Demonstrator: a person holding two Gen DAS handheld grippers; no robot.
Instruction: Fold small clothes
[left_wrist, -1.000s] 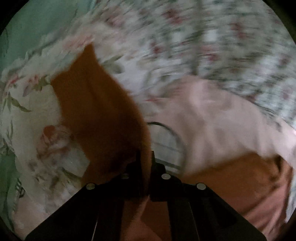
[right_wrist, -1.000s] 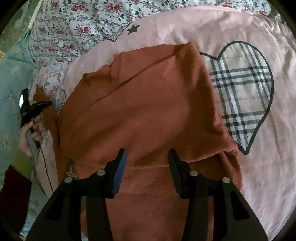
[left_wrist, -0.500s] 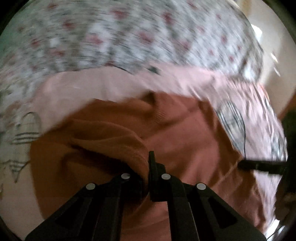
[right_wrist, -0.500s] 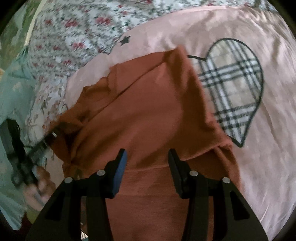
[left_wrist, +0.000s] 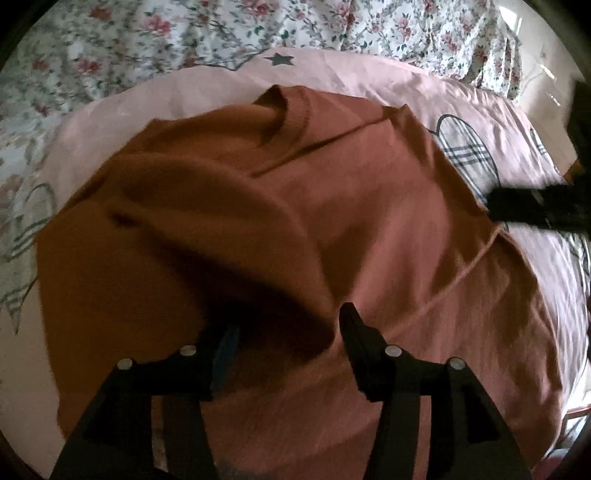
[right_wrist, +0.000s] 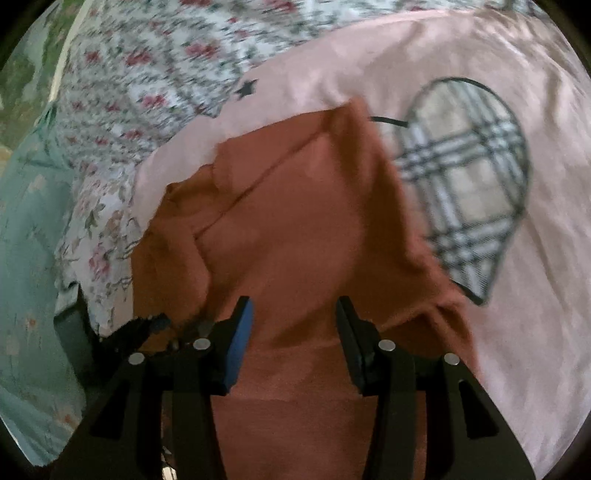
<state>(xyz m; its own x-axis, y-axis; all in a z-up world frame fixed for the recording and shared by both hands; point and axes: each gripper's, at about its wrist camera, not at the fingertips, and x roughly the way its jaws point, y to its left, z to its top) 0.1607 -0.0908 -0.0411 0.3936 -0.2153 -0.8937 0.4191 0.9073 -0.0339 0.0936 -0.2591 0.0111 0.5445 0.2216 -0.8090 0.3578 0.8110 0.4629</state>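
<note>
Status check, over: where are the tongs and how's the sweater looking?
Left tongs open, over the sweater. Right tongs open, empty. Sleeve lying across the body, on the pink sheet. Nothing in the way.

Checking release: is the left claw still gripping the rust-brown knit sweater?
Cannot tell. In the left wrist view the left claw is open, but folded rust-brown knit sweater bulges between its fingers, hiding any gap.
</note>
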